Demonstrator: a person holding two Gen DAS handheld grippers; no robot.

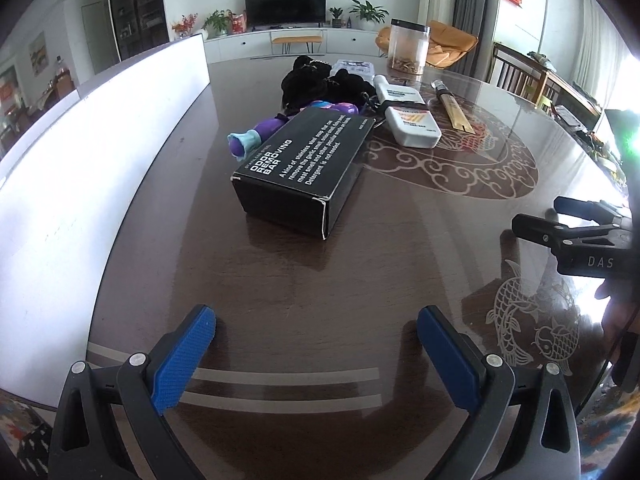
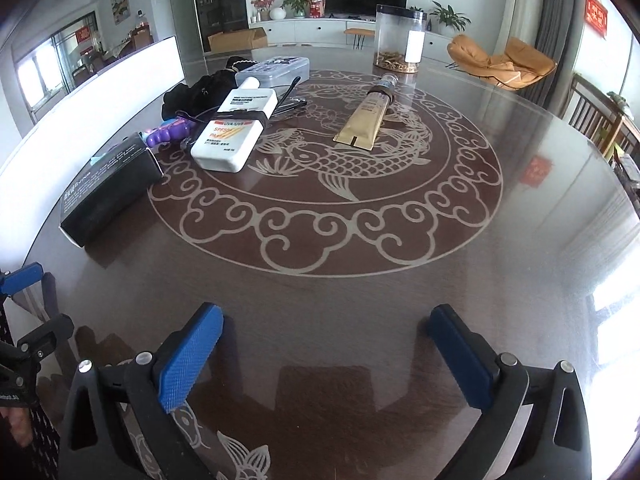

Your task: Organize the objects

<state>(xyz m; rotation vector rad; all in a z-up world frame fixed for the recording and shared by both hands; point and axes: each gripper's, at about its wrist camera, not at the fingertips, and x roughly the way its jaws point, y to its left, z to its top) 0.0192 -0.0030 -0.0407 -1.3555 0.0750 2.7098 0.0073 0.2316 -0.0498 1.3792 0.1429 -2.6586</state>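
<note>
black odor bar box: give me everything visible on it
The black box is a rectangular carton, cardboard by the look of it, printed "ODOR REMOVING BAR" in white with smaller text on its top face. It looks closed, edges slightly scuffed white. It lies flat on the dark glossy table, skewed to the table's edge. A purple toy sits against its far side. Neither tool touches it.

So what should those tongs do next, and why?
Probably ease the left tongs forward to the black box: both tongs stand open and empty over the table, and that box lies nearest, straight ahead of the left pair.
</note>
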